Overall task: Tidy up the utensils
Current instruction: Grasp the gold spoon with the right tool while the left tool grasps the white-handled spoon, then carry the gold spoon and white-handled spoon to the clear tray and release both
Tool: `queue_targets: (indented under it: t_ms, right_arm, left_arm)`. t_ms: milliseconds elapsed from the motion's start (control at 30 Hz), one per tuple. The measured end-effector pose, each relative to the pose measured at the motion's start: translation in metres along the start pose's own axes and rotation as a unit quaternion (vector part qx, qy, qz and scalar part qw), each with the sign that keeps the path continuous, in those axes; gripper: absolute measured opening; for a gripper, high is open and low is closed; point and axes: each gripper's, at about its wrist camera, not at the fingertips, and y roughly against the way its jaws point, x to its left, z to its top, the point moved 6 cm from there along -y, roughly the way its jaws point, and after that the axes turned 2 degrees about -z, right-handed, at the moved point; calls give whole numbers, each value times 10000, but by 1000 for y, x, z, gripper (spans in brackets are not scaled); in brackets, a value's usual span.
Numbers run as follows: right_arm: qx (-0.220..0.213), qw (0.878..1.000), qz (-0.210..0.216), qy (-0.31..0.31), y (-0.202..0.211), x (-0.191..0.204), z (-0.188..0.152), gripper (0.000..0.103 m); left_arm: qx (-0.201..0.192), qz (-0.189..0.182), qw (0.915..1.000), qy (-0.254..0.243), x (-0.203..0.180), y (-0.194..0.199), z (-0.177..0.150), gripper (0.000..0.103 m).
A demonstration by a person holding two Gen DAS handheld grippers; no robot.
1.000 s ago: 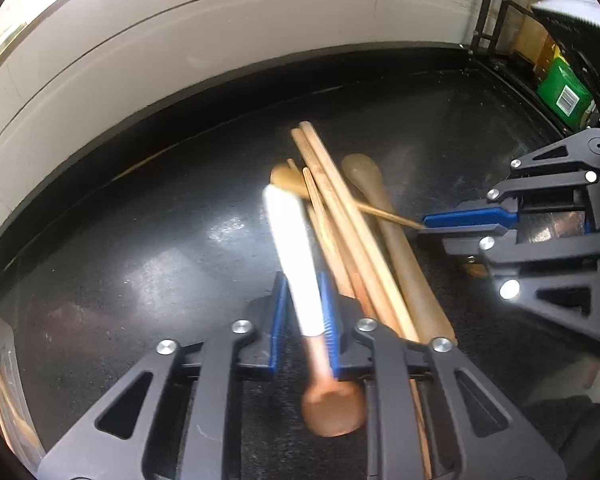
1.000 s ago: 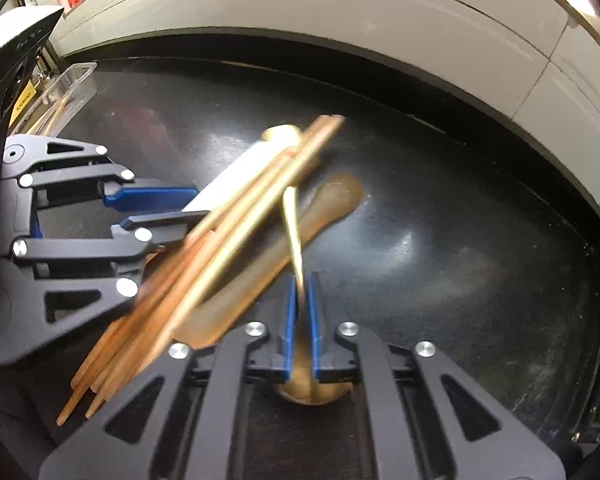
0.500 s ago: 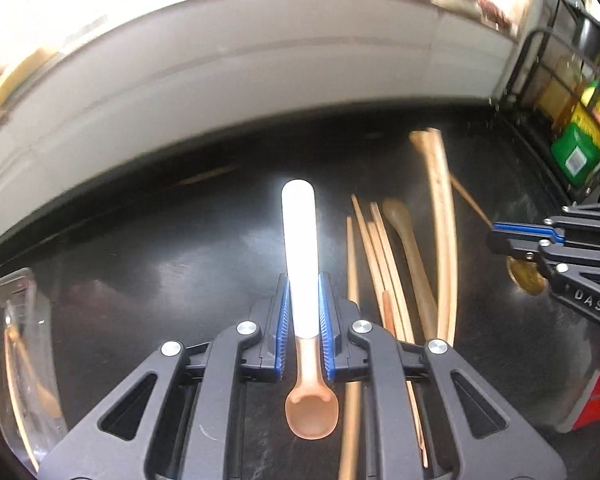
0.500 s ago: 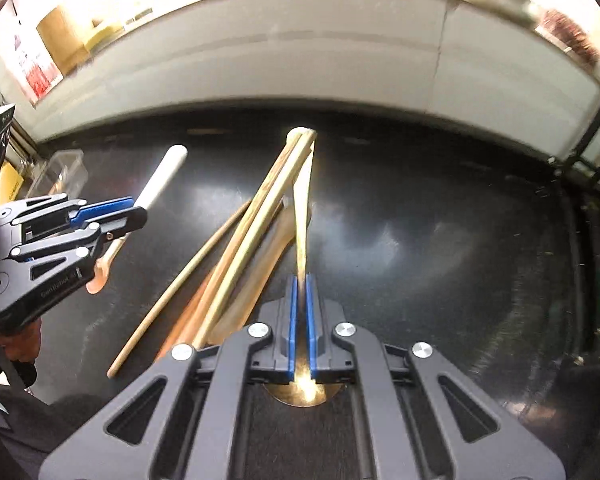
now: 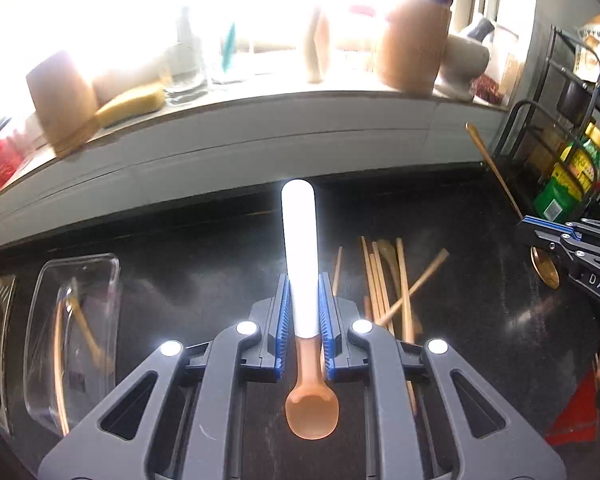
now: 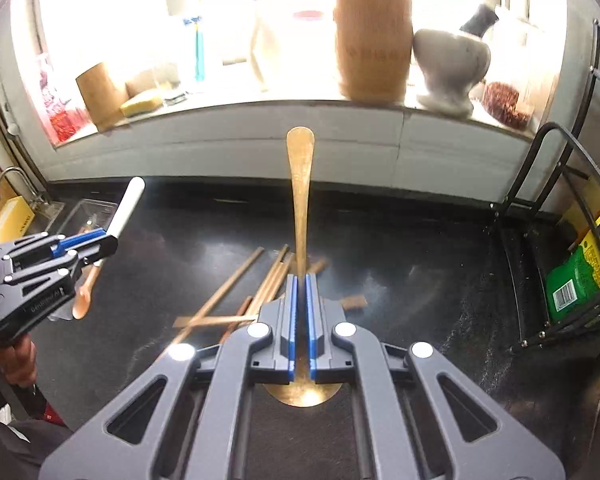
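My left gripper (image 5: 303, 280) is shut on a white-handled spoon (image 5: 299, 248) with an orange bowl, held above the black counter; it also shows in the right wrist view (image 6: 85, 240). My right gripper (image 6: 301, 280) is shut on a gold spoon (image 6: 300, 184), handle pointing forward and up; it shows at the right edge of the left wrist view (image 5: 538, 232). A loose pile of wooden chopsticks and a wooden spoon (image 5: 388, 280) lies on the counter below both grippers, also seen in the right wrist view (image 6: 236, 292).
A clear plastic tray (image 5: 76, 332) holding wooden utensils sits at the left of the counter (image 5: 480, 280). A black wire rack (image 6: 548, 240) with green packets stands at the right. A windowsill above holds a wooden canister (image 6: 372, 44), a mortar and bottles.
Both grippers have lifted up and apart from the pile, each carrying its spoon. The chopsticks have dropped back and scattered on the counter.
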Motion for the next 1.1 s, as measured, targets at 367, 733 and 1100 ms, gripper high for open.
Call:
queue_targets:
  t_ms: [367, 733, 1100]
  right_arm:
    - [47, 9991, 322, 263, 27, 44, -20, 5]
    - [109, 9961, 638, 607, 24, 114, -22, 5]
    - [208, 9896, 1028, 983, -7, 213, -6, 5]
  left_arm:
    - [-100, 225, 9993, 298, 17, 51, -34, 14]
    - [-57, 544, 9967, 605, 69, 79, -62, 14]
    - [33, 885, 9919, 915, 154, 92, -83, 14]
